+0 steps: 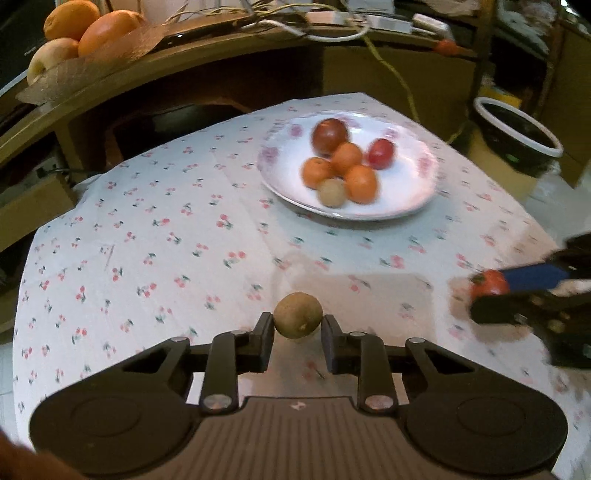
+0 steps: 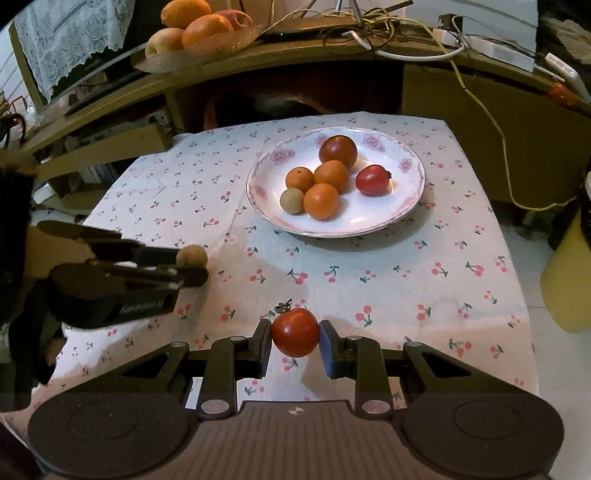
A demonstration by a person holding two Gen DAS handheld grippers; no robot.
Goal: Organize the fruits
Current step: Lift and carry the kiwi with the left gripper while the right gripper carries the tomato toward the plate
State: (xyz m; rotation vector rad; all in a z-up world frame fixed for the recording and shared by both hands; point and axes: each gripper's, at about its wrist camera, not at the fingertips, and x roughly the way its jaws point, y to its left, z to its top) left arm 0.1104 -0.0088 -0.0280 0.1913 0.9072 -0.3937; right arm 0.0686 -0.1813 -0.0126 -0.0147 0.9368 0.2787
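My left gripper (image 1: 297,325) is shut on a small brown round fruit (image 1: 297,314), held above the cherry-print tablecloth; it also shows in the right wrist view (image 2: 191,257). My right gripper (image 2: 294,341) is shut on a red tomato (image 2: 295,332) with a dried stem; it also shows at the right in the left wrist view (image 1: 488,283). A white floral plate (image 2: 402,155) at the table's far side holds several fruits: small oranges (image 2: 321,201), a dark red tomato (image 2: 338,149), a red tomato (image 2: 372,180) and a small brown fruit (image 2: 291,200).
A glass dish with large oranges and apples (image 2: 199,27) stands on the wooden shelf behind the table. Cables (image 2: 369,22) lie on that shelf. A black pot with a white rim (image 1: 517,136) stands off the table's far right, and a yellow container (image 2: 569,280) stands at the right.
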